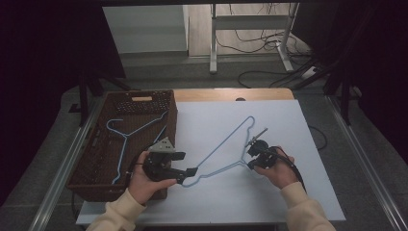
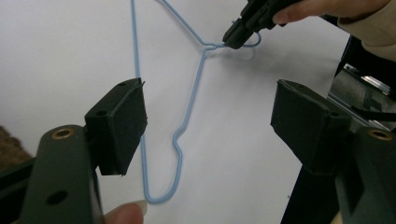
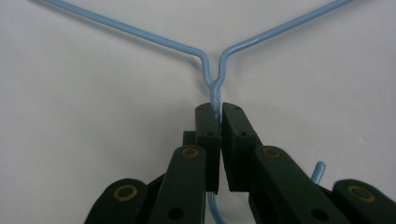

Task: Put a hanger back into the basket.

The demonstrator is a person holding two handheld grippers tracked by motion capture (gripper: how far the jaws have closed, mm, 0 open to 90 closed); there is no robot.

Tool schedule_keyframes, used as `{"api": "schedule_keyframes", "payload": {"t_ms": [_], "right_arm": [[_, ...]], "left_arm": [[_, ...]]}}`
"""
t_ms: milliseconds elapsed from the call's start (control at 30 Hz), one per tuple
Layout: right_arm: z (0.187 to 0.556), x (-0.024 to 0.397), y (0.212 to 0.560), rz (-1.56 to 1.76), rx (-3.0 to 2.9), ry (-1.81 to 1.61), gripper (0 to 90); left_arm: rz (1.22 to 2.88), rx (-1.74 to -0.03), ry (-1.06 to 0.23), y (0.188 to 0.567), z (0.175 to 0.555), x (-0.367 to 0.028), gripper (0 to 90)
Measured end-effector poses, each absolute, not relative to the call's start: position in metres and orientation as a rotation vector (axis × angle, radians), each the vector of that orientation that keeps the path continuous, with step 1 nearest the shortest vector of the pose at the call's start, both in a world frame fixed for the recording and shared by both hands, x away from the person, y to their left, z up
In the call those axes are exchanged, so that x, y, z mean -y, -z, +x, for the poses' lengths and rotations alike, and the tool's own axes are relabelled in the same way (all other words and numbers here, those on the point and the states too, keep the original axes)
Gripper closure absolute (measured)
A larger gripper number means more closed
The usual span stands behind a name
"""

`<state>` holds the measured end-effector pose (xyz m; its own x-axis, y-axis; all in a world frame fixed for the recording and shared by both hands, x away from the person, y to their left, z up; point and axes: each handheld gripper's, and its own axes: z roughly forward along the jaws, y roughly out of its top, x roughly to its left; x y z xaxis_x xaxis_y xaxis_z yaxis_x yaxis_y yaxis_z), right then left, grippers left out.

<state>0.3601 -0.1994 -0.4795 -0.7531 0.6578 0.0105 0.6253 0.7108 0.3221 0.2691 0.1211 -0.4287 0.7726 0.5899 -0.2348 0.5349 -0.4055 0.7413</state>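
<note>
Hanger [image 1: 226,144] lies on the white table [image 1: 298,192]; right tongs [image 3: 219,116] pinch its neck, left tongs [image 2: 210,121] gape wide, holding nothing

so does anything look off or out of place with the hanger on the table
Nothing stands out. The blue hanger lies flat on the white table, unbent, its twisted neck pinched in the right gripper. The left gripper is open at its lower corner. Another hanger lies in the brown basket.

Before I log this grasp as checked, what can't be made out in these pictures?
- Hanger hook, right gripper view: mostly hidden behind the right gripper.
- Second hanger in the basket, high view: too dim to tell how it rests.
- Left gripper, high view: too small to tell whether it touches the wire.
</note>
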Motion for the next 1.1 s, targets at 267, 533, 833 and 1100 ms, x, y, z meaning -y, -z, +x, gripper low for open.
{"api": "schedule_keyframes", "payload": {"t_ms": [267,533,833,1100], "right_arm": [[0.358,0.201,0.479,1.051,-2.822,-0.468,86.3],[0.356,0.2,0.475,1.034,-2.825,-0.472,86.3],[0.355,0.2,0.473,1.024,-2.824,-0.473,86.4],[0.353,0.199,0.472,1.016,-2.824,-0.463,86.3]], "left_arm": [[2.174,-0.828,-0.05,0.44,0.281,-0.08,27.3],[2.203,-0.874,-0.008,0.458,0.298,-0.048,28.7],[2.241,-0.879,-0.007,0.479,0.317,-0.03,30.8],[2.311,-0.854,0.045,0.498,0.328,-0.006,33.3]]}}
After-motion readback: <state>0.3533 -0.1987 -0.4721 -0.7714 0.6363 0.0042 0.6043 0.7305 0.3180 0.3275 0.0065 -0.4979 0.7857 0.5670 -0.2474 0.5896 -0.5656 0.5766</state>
